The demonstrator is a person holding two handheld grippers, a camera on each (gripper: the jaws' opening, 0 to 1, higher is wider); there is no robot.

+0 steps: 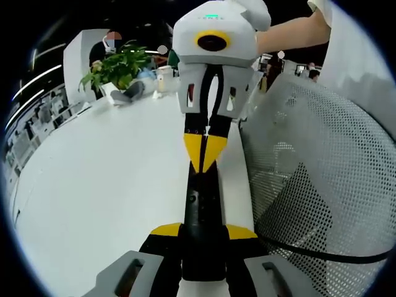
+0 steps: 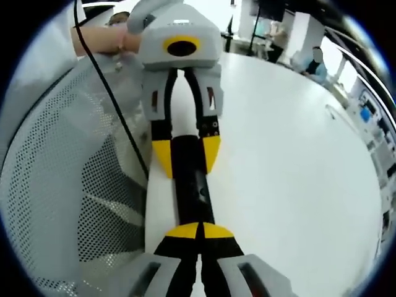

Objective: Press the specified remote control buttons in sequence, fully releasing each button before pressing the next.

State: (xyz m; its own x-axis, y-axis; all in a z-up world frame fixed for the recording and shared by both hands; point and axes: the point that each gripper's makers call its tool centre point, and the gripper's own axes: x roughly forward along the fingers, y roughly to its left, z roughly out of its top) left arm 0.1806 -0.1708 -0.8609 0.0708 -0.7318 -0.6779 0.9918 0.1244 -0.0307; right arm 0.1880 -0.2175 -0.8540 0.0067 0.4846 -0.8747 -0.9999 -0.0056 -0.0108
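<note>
Clamping a black remote control (image 1: 202,213) between 2 yellow-tipped jaws, left gripper (image 1: 203,232) at the bottom of the left gripper view. Lying lengthwise on the white table (image 1: 105,185), close to its edge, that remote, with small buttons faintly visible on its top face. Meeting its far end from the opposite side, right gripper (image 1: 203,158), yellow tips pressed together into a narrow point touching the remote's upper surface. Gripped behind by a person's hand (image 1: 291,31), that white gripper body.

Seen from the right gripper view: own jaws (image 2: 199,232) closed, tips together and resting on the near end of the remote (image 2: 192,179); farther along, left gripper (image 2: 185,154) pinching the remote from both sides. Beside the table edge, a white mesh chair back (image 2: 68,185) with a black cable (image 2: 117,117) draped across it.

At the far end of the table in the left gripper view, a potted green plant (image 1: 120,65) and some small items, too blurred to identify. Cannot tell which button sits under the tips.
</note>
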